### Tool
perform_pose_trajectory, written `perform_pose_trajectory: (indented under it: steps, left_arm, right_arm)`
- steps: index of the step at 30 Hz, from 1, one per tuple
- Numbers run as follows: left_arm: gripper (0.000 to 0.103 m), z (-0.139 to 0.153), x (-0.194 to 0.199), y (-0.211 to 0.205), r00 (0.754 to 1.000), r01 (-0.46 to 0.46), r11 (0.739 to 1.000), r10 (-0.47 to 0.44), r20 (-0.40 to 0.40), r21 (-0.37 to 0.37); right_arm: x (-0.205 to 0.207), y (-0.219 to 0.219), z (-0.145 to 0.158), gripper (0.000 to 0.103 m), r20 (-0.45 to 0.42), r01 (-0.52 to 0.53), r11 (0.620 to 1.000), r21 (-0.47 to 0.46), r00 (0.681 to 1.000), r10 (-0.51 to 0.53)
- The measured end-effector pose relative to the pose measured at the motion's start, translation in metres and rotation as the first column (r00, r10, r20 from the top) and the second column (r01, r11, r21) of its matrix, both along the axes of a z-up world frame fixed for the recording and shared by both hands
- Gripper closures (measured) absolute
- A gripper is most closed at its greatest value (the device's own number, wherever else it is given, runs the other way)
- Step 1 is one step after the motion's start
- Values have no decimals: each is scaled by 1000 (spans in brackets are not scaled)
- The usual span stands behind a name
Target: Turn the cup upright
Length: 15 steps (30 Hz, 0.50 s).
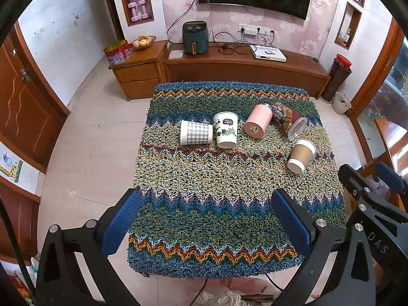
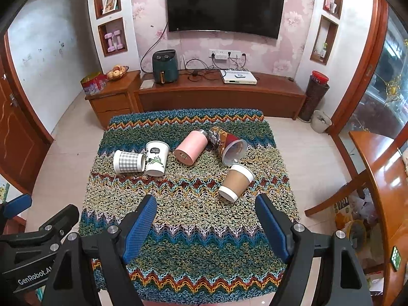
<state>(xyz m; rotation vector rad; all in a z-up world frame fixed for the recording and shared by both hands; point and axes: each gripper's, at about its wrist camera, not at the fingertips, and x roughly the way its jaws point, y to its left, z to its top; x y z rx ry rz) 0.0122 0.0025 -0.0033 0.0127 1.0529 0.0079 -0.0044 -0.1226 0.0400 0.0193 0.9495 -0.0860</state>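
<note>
Several cups sit on a zigzag knitted table cover (image 1: 216, 216) (image 2: 191, 242). A grey checked cup (image 1: 195, 132) (image 2: 128, 162) lies on its side at the left. A white panda cup (image 1: 226, 130) (image 2: 156, 158) stands upright beside it. A pink cup (image 1: 257, 124) (image 2: 191, 147), a dark patterned cup (image 1: 288, 122) (image 2: 227, 144) and a brown paper cup (image 1: 301, 156) (image 2: 236, 182) lie on their sides. My left gripper (image 1: 206, 219) is open and empty above the near part of the table. My right gripper (image 2: 206, 227) is open and empty, the brown cup just beyond its right finger.
A wooden TV cabinet (image 1: 242, 68) with an air fryer (image 1: 195, 37) stands behind the table. A wooden table (image 2: 382, 178) and chair are at the right. Tiled floor (image 1: 97, 137) lies to the left. The right gripper's body shows in the left wrist view (image 1: 374, 199).
</note>
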Motion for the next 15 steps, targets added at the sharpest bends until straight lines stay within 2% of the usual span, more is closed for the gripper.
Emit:
perform_pose_trajectory:
  steps: [15]
  left_arm:
    - [1, -1, 3, -2, 1000, 1, 1000, -1, 0, 0]
  right_arm:
    - [1, 0, 2, 23, 9, -2, 1000, 1, 1000, 2]
